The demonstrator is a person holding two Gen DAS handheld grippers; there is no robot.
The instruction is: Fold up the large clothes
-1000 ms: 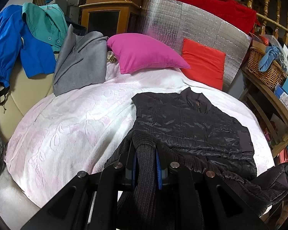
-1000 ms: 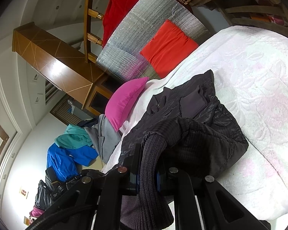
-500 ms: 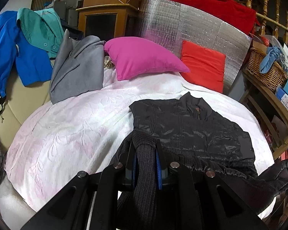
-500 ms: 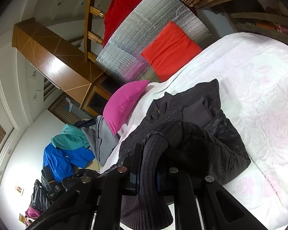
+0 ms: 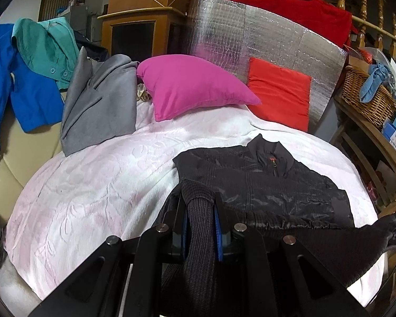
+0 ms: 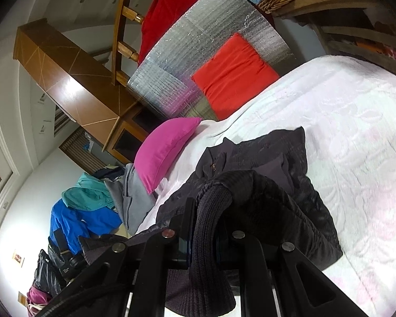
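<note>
Left wrist view: left gripper (image 5: 200, 211) with jaws clamped on a ribbed knit cuff (image 5: 198, 227) of the black jacket (image 5: 264, 185). Jacket spread flat on the bed (image 5: 92, 185), collar toward the headboard, zip up, near the bed's right edge. Wide stretch of bare white bedspread to the left of the jacket. Pink pillow (image 5: 190, 84), red cushion (image 5: 279, 92) and grey coat (image 5: 100, 100) lined along the far side; wicker basket (image 5: 367, 100) on a shelf at right.

Right wrist view: right gripper (image 6: 206, 211) with jaws closed on another ribbed cuff (image 6: 211, 224), sleeve arched up over the jacket (image 6: 290, 185). Only here: bare bedspread (image 6: 356, 132) on the jacket's other side, and the blue jacket (image 6: 76, 224) in a heap low down.
</note>
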